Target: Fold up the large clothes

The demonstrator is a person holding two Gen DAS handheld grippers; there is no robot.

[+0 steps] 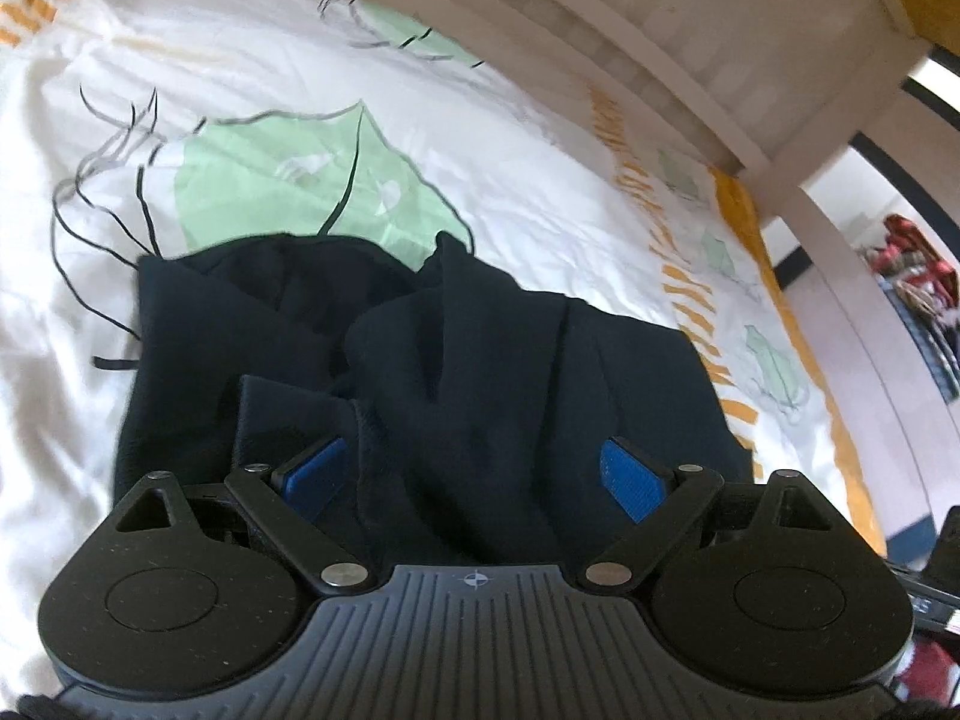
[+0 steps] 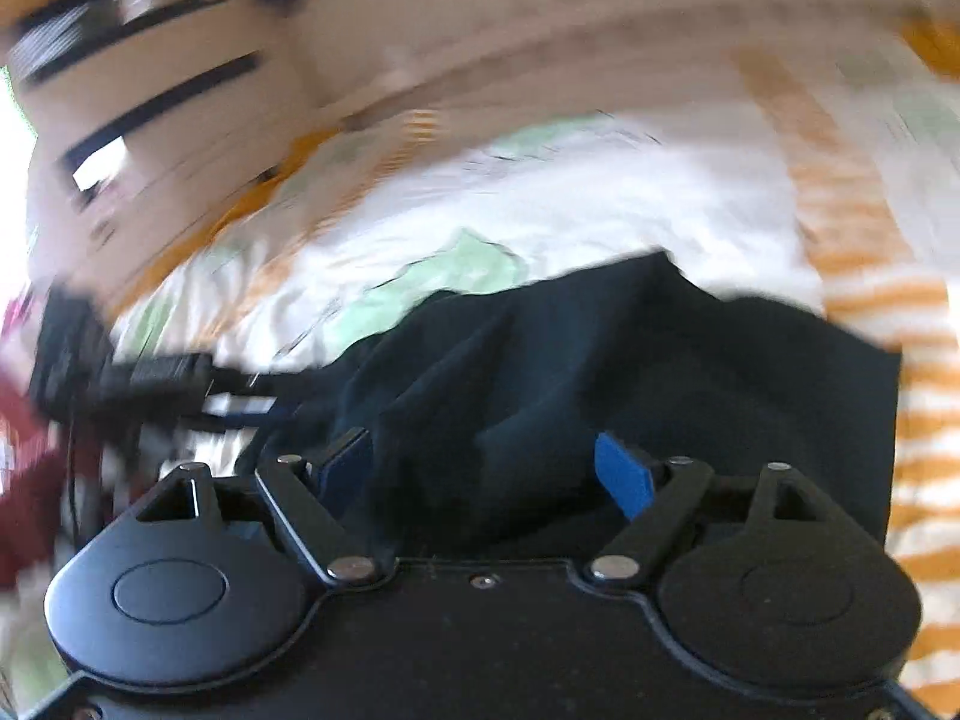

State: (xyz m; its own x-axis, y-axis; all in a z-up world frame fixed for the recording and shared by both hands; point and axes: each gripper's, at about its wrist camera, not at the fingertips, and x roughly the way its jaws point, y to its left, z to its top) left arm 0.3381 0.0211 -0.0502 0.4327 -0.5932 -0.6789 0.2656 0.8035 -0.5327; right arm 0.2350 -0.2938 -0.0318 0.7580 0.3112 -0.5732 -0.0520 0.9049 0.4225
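A dark navy garment (image 1: 492, 354) lies bunched on a white bed cover (image 1: 252, 60) printed with green leaves. In the left wrist view my left gripper (image 1: 474, 468) is open, its blue pads (image 1: 630, 480) spread wide just above the rumpled cloth, with folds rising between them. In the right wrist view, which is motion-blurred, the same garment (image 2: 660, 372) fills the lower middle. My right gripper (image 2: 486, 468) is open too, blue pads (image 2: 624, 474) apart over the cloth. Neither gripper pinches fabric.
A white bed frame rail (image 1: 690, 54) curves along the far side. The cover's orange-striped border (image 1: 690, 300) runs at the right, also shown in the right wrist view (image 2: 900, 312). My left gripper's dark body (image 2: 150, 384) shows at the left of the right wrist view.
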